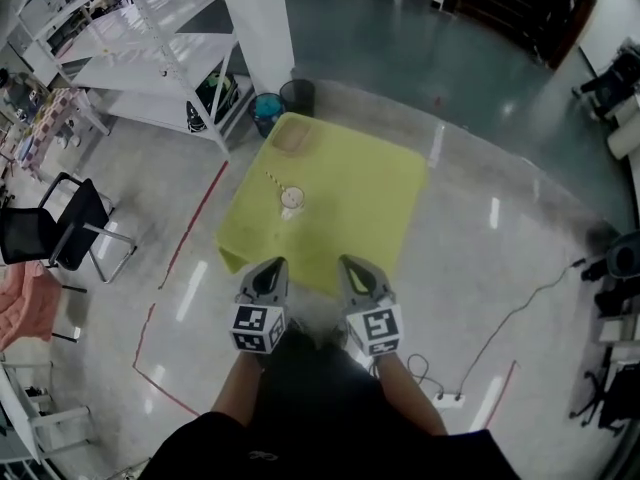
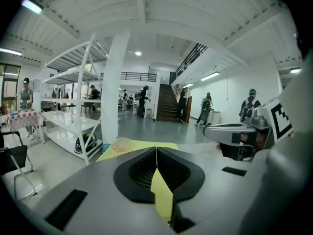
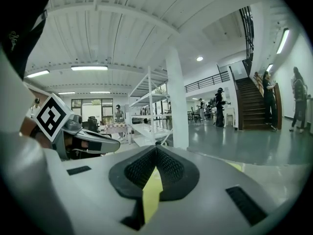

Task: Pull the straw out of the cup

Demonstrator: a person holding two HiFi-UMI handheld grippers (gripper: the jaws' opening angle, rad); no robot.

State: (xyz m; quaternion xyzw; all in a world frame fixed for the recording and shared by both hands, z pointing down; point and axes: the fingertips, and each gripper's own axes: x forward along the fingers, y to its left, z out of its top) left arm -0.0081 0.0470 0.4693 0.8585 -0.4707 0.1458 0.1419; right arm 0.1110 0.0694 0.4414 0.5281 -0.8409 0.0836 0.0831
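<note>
Jaws together | left gripper [image 1: 272,266], right gripper [image 1: 353,265] at table's [image 1: 370,198] near edge

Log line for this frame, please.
stage: pre-grasp | left gripper: shut, empty | right gripper: shut, empty | straw: in cup | cup: on yellow table, untouched

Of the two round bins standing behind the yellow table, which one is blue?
The blue round bin is the left one, beside the white metal shelf rack; the other round bin, on its right, is dark grey.
</note>
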